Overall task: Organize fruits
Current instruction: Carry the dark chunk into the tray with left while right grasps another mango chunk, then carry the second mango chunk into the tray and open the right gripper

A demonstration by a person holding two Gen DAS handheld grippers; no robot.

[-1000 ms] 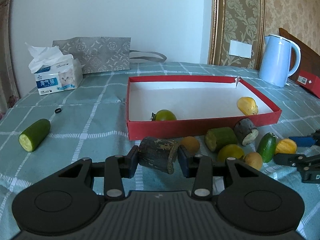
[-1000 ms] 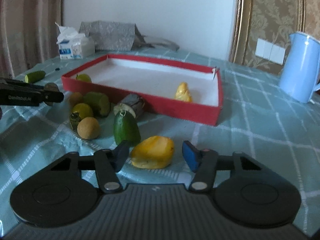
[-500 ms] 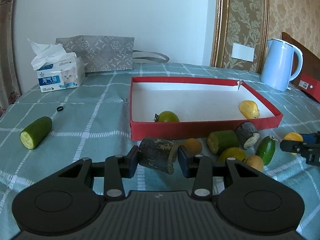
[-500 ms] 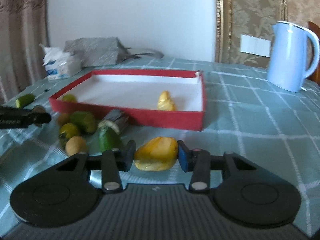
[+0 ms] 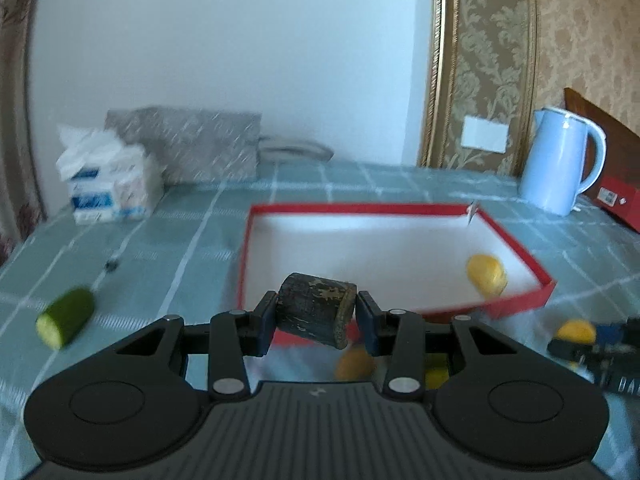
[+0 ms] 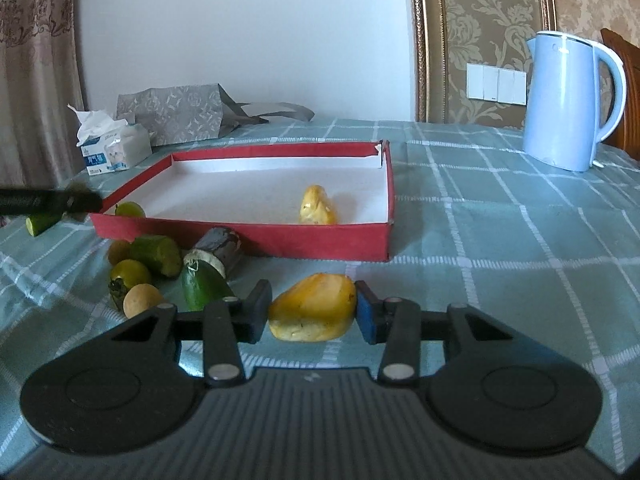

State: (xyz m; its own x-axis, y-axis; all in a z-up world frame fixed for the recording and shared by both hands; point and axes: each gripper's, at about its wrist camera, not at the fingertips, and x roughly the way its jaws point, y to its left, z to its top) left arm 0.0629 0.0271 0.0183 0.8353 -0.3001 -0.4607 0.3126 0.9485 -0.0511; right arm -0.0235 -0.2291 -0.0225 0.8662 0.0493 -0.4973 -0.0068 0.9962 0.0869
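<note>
left wrist view: i have the left gripper (image 5: 316, 322) clamped on a dark, bark-skinned cylinder chunk (image 5: 316, 310), its long axis running across the jaws and its cut end facing right. the chunk hangs off the cloth, just short of the near wall of the red tray (image 5: 520, 304), which lies straight ahead. the coming move turns on that relation: forward over the wall, then down. the tray holds one yellow fruit piece (image 5: 486, 274) in its right near corner; the rest of the visible floor is bare. a cut cucumber piece (image 5: 66, 316) lies well apart on the left. this view is blurred.

right wrist view: the right gripper (image 6: 310, 312) has just been closing and i judge it now grips the yellow mango-like piece (image 6: 314, 312), both pads against its sides. the piece sits low, at or just off the cloth; i cannot tell which. the tray wall (image 6: 320, 240) lies ahead, slightly left. a green round fruit (image 6: 130, 210) shows in the far left corner. loose produce (image 6: 160, 254) remains outside, left of the gripper.
</note>
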